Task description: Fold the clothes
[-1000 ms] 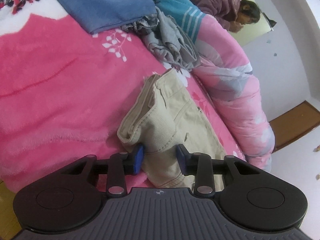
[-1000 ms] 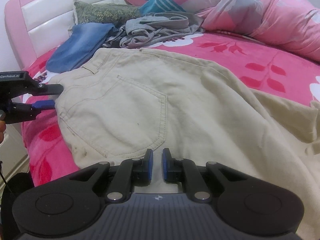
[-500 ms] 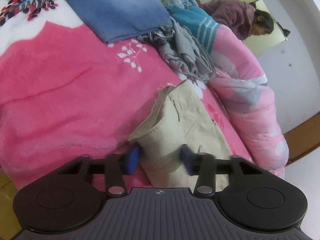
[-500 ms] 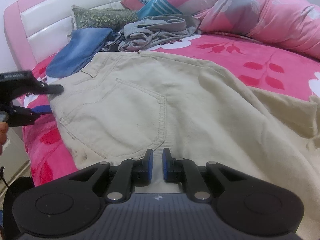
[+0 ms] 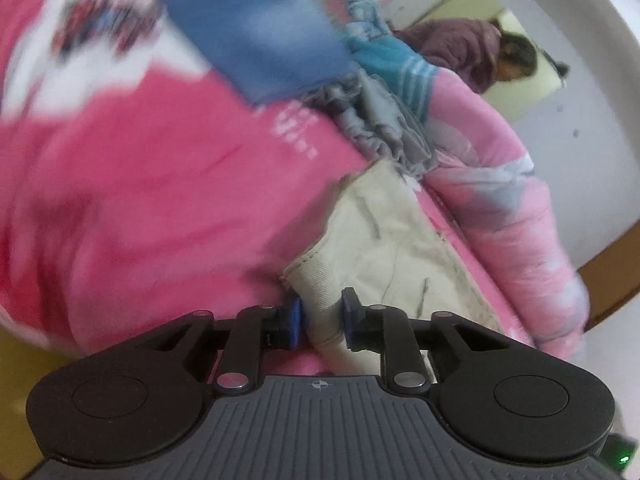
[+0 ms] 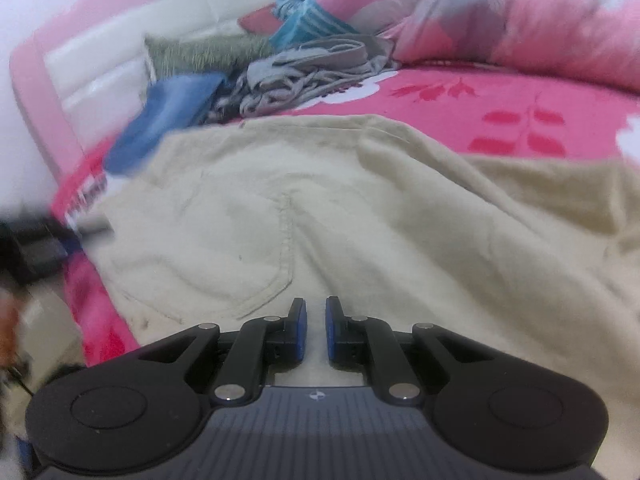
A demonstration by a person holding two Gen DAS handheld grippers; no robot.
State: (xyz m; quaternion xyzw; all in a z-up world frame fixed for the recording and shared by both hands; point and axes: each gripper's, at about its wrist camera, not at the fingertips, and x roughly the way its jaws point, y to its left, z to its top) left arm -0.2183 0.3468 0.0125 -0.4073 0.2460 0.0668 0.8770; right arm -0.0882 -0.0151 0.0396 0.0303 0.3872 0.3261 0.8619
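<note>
Beige trousers (image 6: pixel 320 208) lie spread on a pink floral bed, back pocket up. In the left wrist view my left gripper (image 5: pixel 320 316) is shut on the waistband corner of the trousers (image 5: pixel 384 240). My right gripper (image 6: pixel 316 328) is shut on the near edge of the trousers, with cloth pinched between its blue pads. The left gripper (image 6: pixel 40 244) shows blurred at the left edge of the right wrist view.
Folded blue jeans (image 6: pixel 168 128) and a heap of grey clothes (image 6: pixel 312 76) lie near the headboard (image 6: pixel 100 64). A rolled pink quilt (image 5: pixel 500 200) runs along the far side. A mirror (image 5: pixel 500 52) on the wall shows a person.
My left gripper has closed on the waistband corner and is pulling it, with the view swinging and blurred. My right gripper keeps its hold and the trousers have shifted toward it.
</note>
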